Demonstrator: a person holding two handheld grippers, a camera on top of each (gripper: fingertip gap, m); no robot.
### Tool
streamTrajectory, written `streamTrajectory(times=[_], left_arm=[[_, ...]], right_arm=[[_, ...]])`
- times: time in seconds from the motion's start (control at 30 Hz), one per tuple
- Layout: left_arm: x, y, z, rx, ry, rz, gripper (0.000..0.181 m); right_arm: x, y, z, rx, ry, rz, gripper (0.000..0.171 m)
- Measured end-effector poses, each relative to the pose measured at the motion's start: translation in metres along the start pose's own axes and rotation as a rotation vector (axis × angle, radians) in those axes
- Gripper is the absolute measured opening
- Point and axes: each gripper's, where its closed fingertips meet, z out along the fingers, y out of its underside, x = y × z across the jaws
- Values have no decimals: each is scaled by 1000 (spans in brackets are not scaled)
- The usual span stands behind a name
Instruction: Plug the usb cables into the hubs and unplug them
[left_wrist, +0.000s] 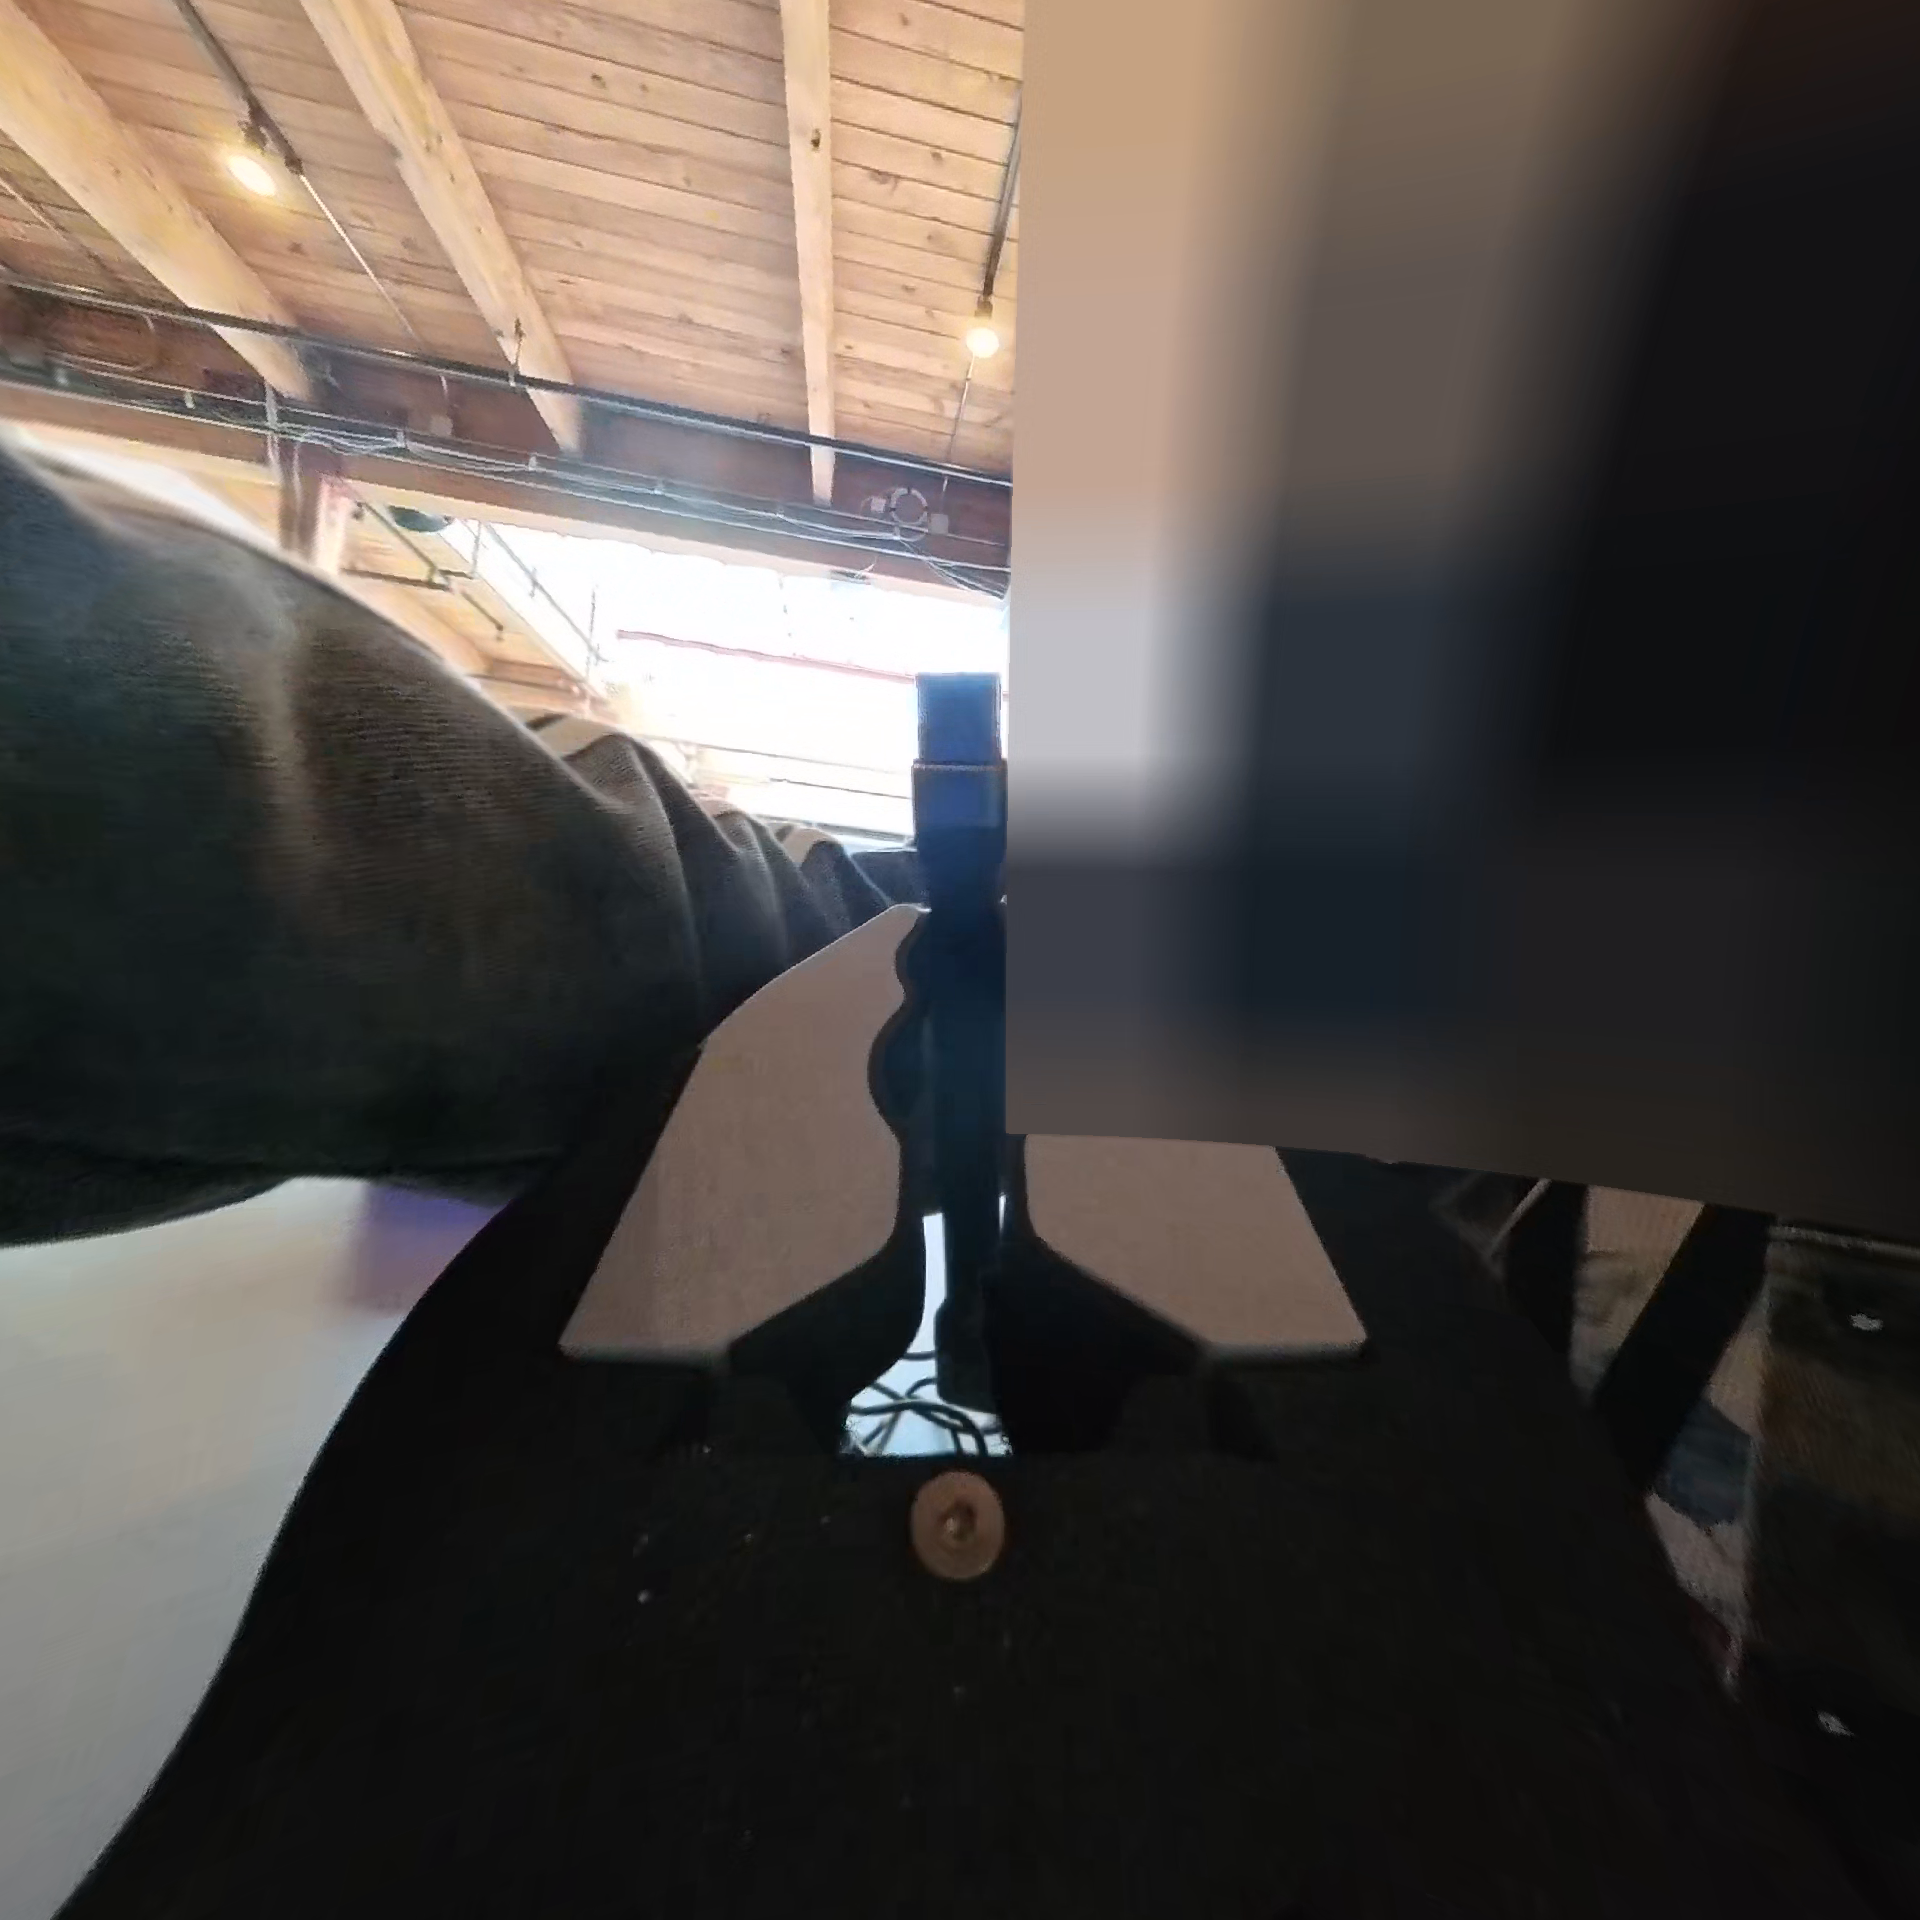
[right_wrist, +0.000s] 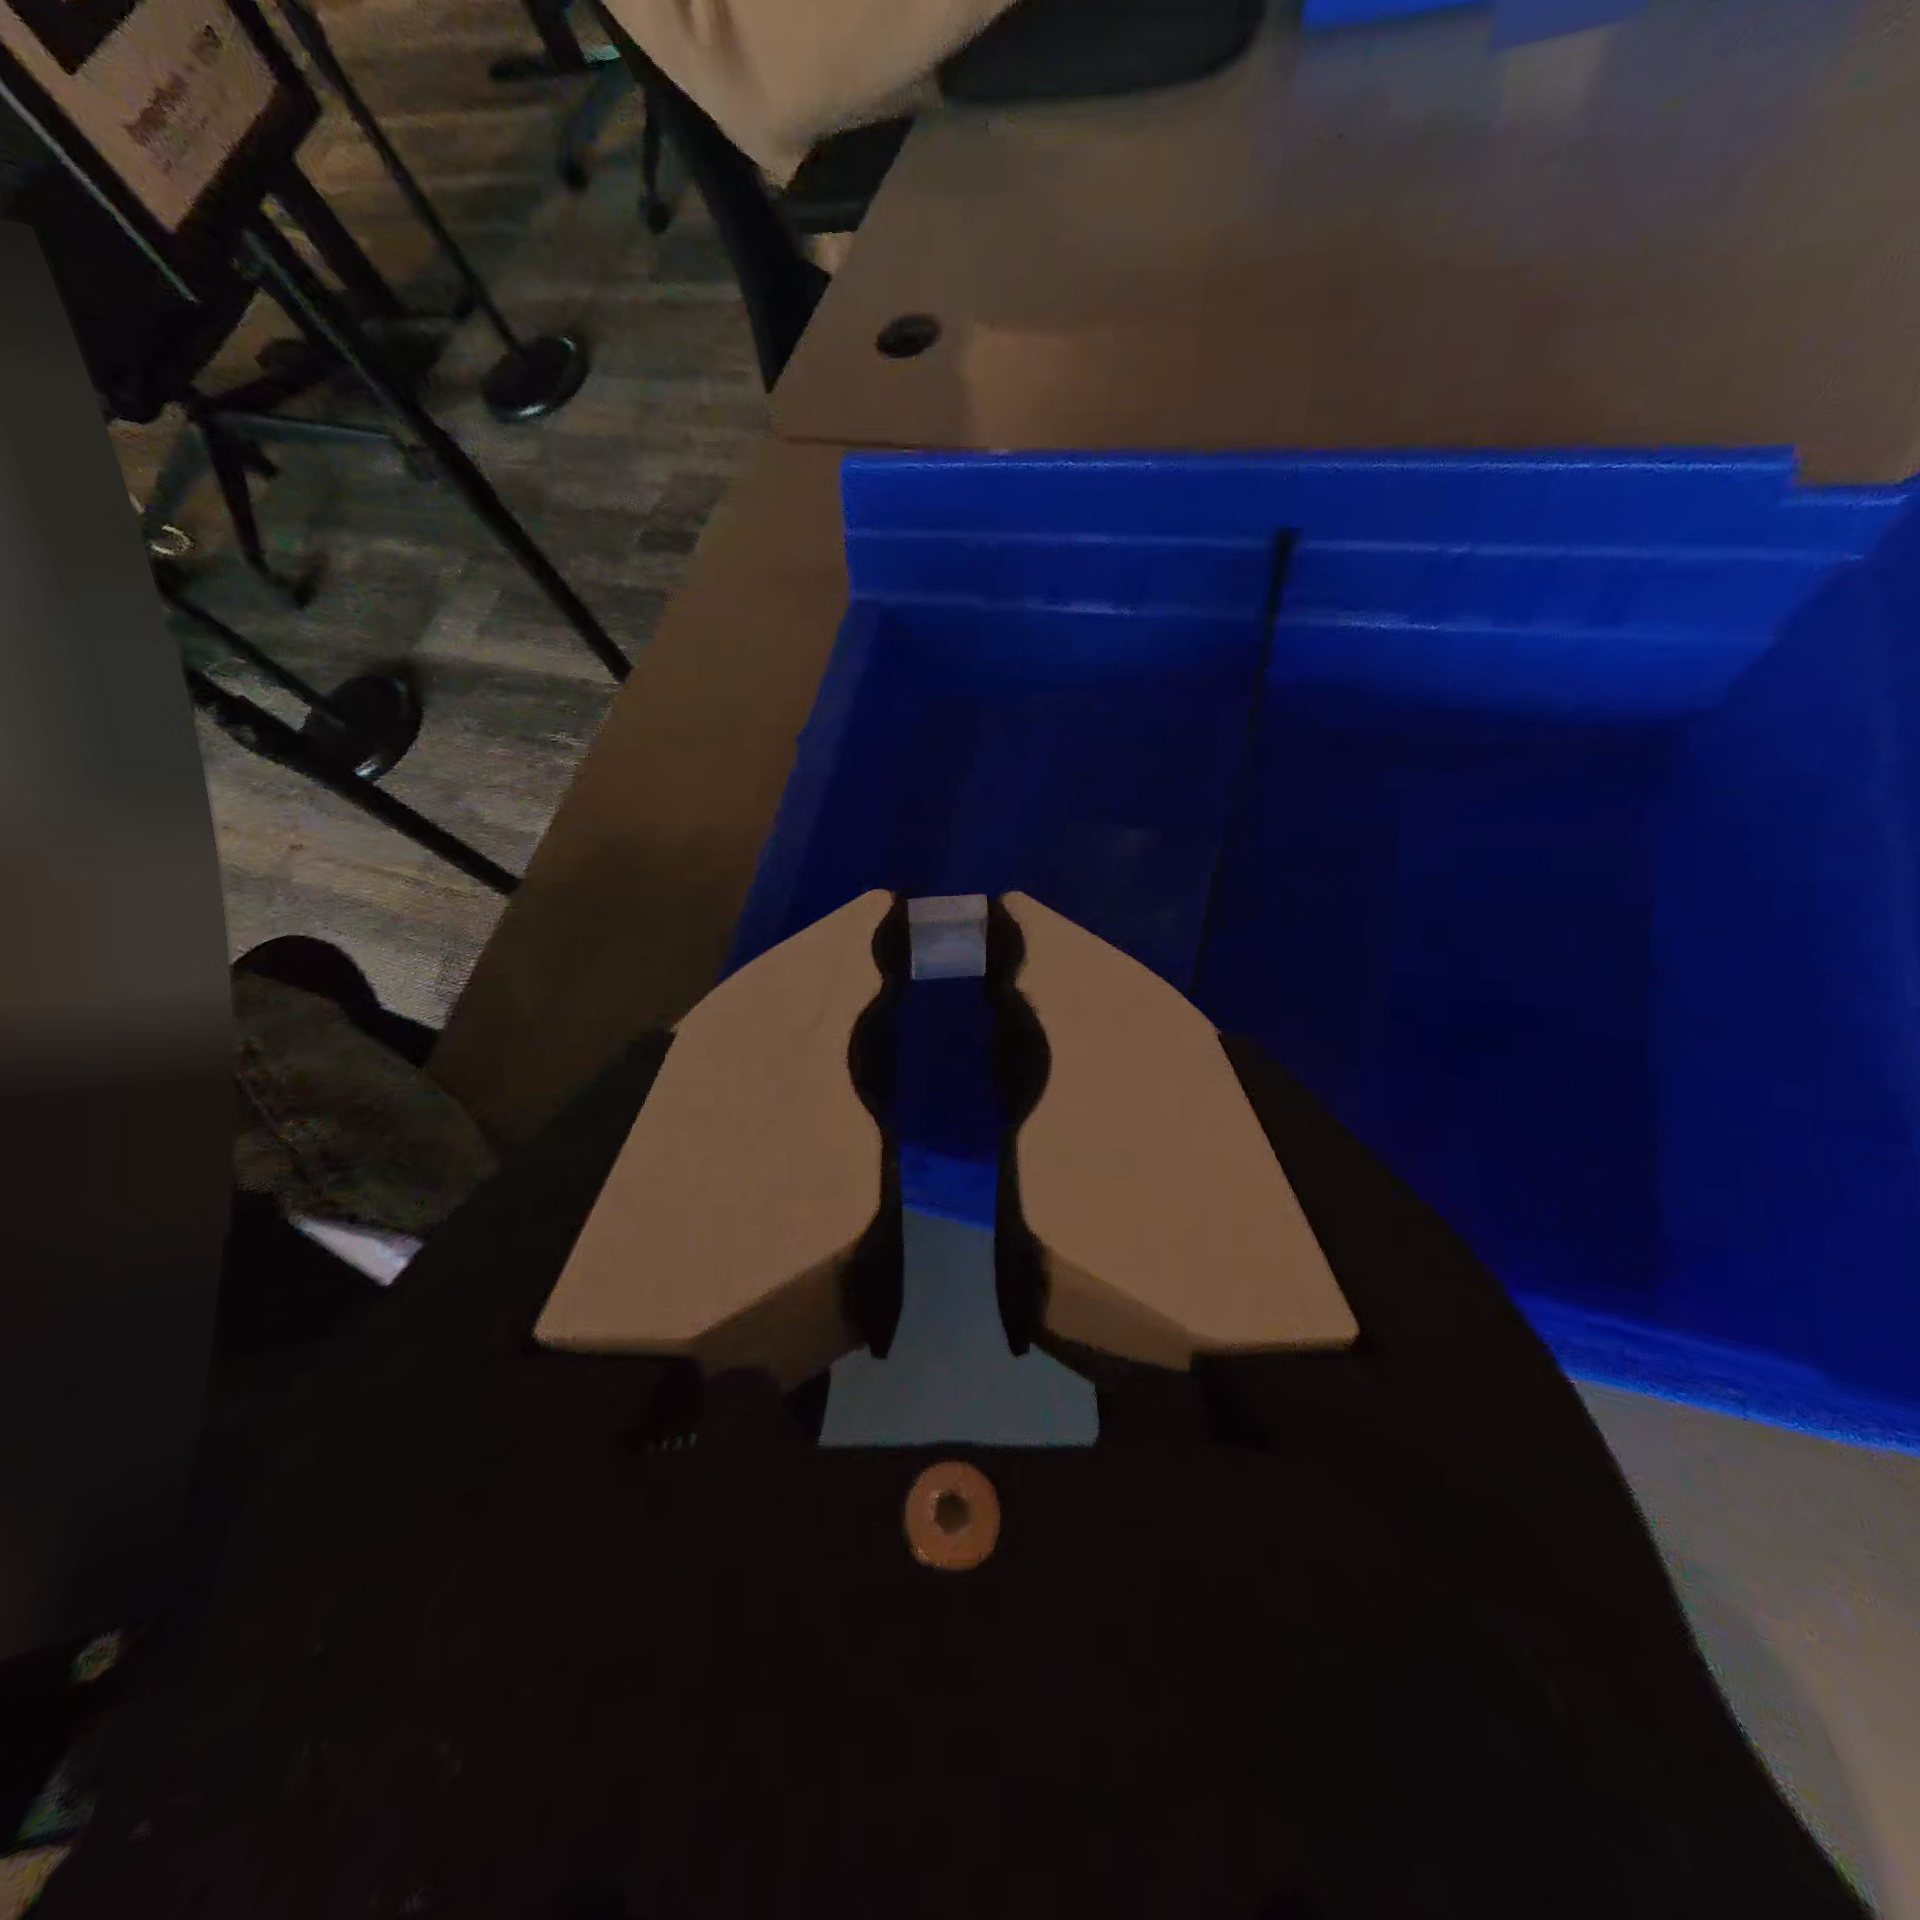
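Left wrist view: the left claw (left_wrist: 951, 935) points steeply upward toward a wooden ceiling (left_wrist: 623, 208) with two lit lamps. Its jaws are narrow and closed on a dark USB cable (left_wrist: 961, 1091), which runs up between the fingers. The plug (left_wrist: 958, 748) stands clear above the fingertips, upright, silhouetted against a bright window. Only the left finger (left_wrist: 769, 1143) is fully visible; the right finger's tip is hidden behind a blurred patch. A dark sleeve (left_wrist: 312, 883) crosses the left half of the frame, above a white surface (left_wrist: 156, 1455). More cable loops are visible low in the gap between the fingers, lying on that surface. No hub can be made out in this view.

Right wrist view: the right claw (right_wrist: 945, 914) points downward over a blue bin (right_wrist: 1455, 831) that rests on a brown surface (right_wrist: 1247, 312). Its jaws are narrow, with a slim gap between them. A small pale, rectangular piece (right_wrist: 945, 940) sits between the fingertips; whether it is gripped, or what it is, cannot be determined. A thin dark line (right_wrist: 1247, 748) runs down the bin's interior; its nature is unclear. Left of the surface, floor (right_wrist: 416, 520) and black furniture legs (right_wrist: 364, 312) are visible.
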Motion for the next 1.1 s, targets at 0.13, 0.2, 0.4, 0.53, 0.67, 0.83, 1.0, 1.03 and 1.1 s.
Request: streamTrajectory(times=[0.13,0.2,0.4,0.53,0.67,0.83,1.0,1.03,1.1], left_arm=[[0,-2,-1,5,-6,3,10],[-1,-2,-1,-2,-5,1,10],[-2,-3,1,-2,-7,1,10],[-4,-2,0,-12,-27,2,10],[-7,-2,-1,-15,-50,4,10],[-14,0,-3,-37,-93,9,10],[-26,1,-9,-67,-167,20,10],[-28,1,-11,-80,-186,26,10],[-32,2,-14,-107,-219,34,10]], right_arm=[[-1,-1,7,6,-32,10,81],[-1,-5,2,35,-25,5,79],[1,-17,-32,150,48,0,68],[0,-18,-67,204,98,-6,66],[-7,-8,-111,257,167,-11,62],[-27,22,-171,321,264,-16,60],[-54,81,-217,308,384,-8,57],[-60,95,-223,291,403,0,57],[-71,127,-231,245,447,9,56]])
